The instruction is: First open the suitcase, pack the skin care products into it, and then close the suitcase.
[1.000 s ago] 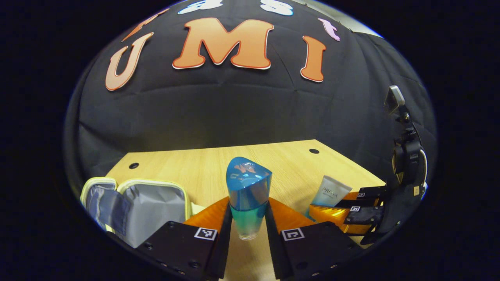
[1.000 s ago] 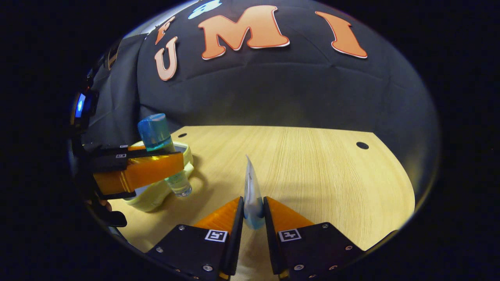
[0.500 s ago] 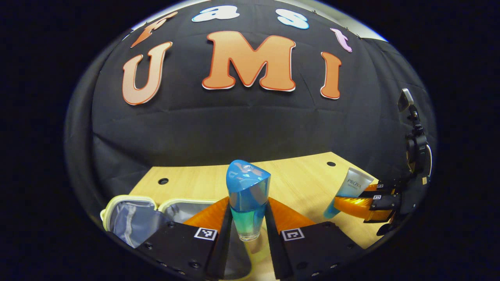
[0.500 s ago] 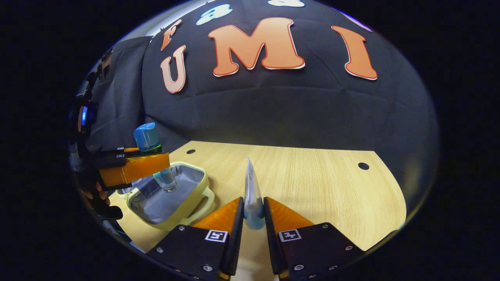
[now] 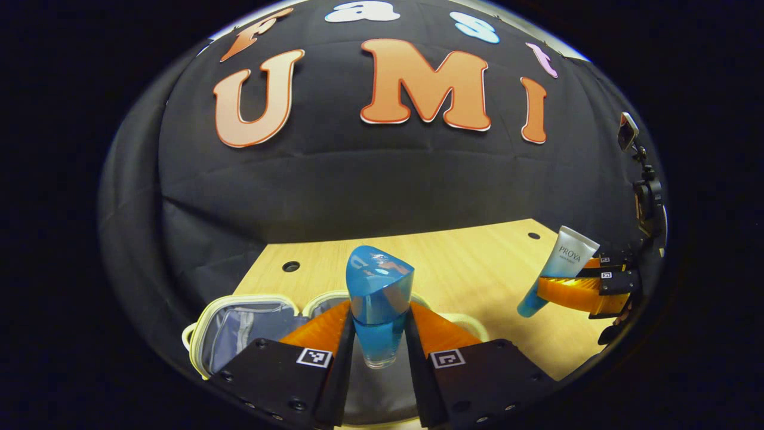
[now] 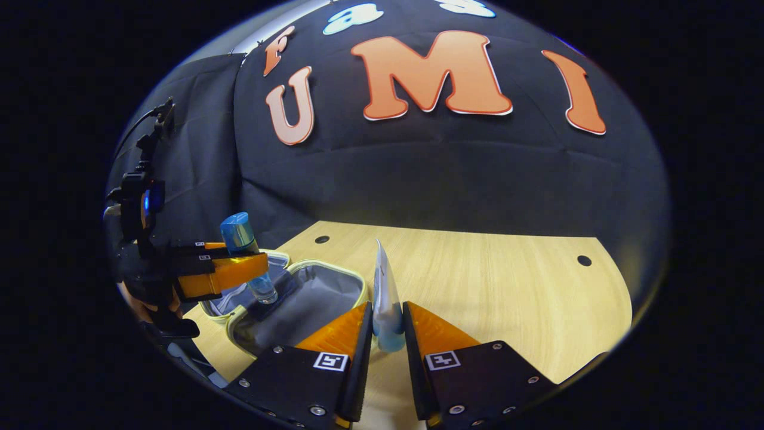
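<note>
The left gripper (image 5: 378, 334) holds the blue bottle (image 5: 378, 310) tight between its fingers, above the open suitcase (image 6: 298, 295). The right gripper (image 6: 387, 334) squeezes the tube (image 6: 385, 298) over the worktop (image 6: 489, 286), with the suitcase at its nine o'clock.

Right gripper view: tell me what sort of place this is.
Probably a recording booth, not a home: a black cloth wall hangs behind a bare wooden table with drilled holes, and the left gripper carries a camera rig while holding a blue bottle over an open case.
</note>
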Demonstrator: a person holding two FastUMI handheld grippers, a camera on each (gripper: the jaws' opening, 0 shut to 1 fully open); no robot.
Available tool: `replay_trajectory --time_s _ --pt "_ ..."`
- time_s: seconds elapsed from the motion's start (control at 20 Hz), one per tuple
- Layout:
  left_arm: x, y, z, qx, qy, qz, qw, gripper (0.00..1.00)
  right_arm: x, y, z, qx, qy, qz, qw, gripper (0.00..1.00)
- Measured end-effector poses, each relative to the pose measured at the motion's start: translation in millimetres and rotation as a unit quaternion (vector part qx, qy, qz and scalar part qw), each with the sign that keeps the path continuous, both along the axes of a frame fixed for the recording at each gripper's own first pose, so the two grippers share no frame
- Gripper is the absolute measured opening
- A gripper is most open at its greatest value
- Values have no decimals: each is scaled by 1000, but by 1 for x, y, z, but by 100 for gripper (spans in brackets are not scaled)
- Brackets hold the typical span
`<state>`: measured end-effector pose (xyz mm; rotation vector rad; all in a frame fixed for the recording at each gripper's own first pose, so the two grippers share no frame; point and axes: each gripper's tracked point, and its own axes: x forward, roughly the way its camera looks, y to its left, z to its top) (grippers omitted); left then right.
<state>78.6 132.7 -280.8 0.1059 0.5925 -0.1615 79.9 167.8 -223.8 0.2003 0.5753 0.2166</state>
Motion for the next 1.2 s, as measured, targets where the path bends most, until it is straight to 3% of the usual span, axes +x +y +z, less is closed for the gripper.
replay_trajectory --time_s 0.25,0.6,1.0,1.2 --pt "-11 34 -30 -5 42 11 999 45 0 40 -6 2 9 22 1000 33" --pt "-19 67 -78 4 113 13 993 44 7 77 -19 12 26 16 999 33" --pt "-40 58 -126 -6 220 -16 975 47 -2 104 -35 16 56 31 998 33" --pt "-22 54 -126 27 218 -35 975 46 -4 108 -41 14 67 30 997 34"
